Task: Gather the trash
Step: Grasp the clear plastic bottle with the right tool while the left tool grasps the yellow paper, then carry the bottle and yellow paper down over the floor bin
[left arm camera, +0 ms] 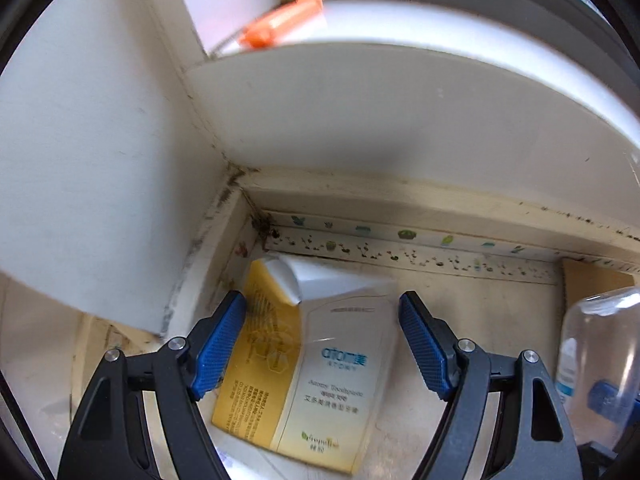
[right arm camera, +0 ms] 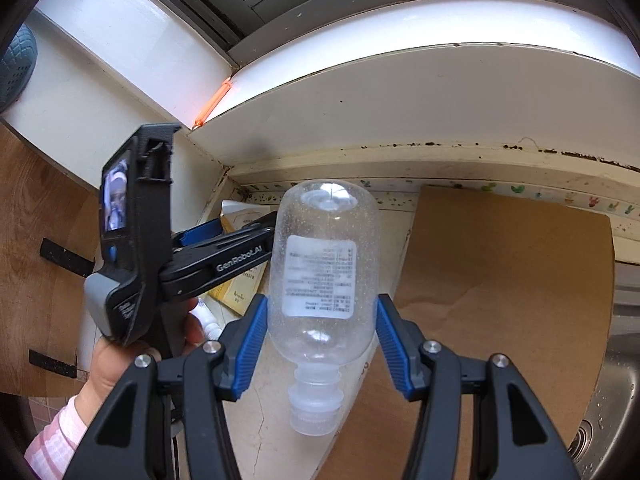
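Right-hand tongs (right arm camera: 318, 344) of mine clamp their blue pads on the clear plastic bottle (right arm camera: 324, 276) with a white label, neck towards me (base pointing at the wall). My left tongs (left arm camera: 322, 344) stand open, empty, over the yellow-and-white toothpaste box (left arm camera: 320, 376) lying flat in the counter's corner. Farther off sit a brown paper sheet (right arm camera: 500, 280), then the white windowsill (right arm camera: 400, 40).

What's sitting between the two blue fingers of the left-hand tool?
A yellow-and-white toothpaste box, lying flat in the corner of the counter. The left gripper stands open over it, fingers not pressing it, as the left wrist view shows.
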`<act>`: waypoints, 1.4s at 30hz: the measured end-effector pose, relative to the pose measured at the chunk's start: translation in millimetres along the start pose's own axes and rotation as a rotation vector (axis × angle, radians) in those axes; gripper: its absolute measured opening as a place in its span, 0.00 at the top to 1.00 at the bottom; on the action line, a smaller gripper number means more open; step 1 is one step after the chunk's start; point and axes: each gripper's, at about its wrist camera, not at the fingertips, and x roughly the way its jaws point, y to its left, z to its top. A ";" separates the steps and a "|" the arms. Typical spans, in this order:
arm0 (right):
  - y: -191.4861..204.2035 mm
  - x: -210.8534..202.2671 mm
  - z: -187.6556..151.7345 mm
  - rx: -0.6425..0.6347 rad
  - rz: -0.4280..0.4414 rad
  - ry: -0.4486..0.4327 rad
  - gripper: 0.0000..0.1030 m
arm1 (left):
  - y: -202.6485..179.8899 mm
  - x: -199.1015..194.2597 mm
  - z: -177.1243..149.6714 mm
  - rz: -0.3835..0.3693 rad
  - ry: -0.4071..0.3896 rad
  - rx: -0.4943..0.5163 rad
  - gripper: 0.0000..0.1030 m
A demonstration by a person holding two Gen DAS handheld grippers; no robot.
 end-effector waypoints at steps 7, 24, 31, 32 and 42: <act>2.2 4.8 -1.7 -0.017 -0.013 -0.008 0.47 | 4.8 1.5 -8.5 -0.027 -0.022 -0.018 0.32; 46.3 -44.1 -39.9 -0.101 -0.070 -0.060 0.47 | -10.3 -111.8 -51.4 -0.142 -0.092 0.037 0.86; 81.6 -102.6 -88.1 -0.163 -0.085 -0.095 0.47 | -0.3 -213.2 -112.6 -0.211 -0.124 0.029 0.86; 87.5 -112.7 -98.4 -0.177 -0.093 -0.097 0.47 | 1.2 -227.2 -121.6 -0.225 -0.128 0.031 0.86; 148.7 -212.8 -204.9 -0.338 -0.196 -0.154 0.47 | 37.3 -372.5 -259.0 -0.337 -0.164 0.021 0.86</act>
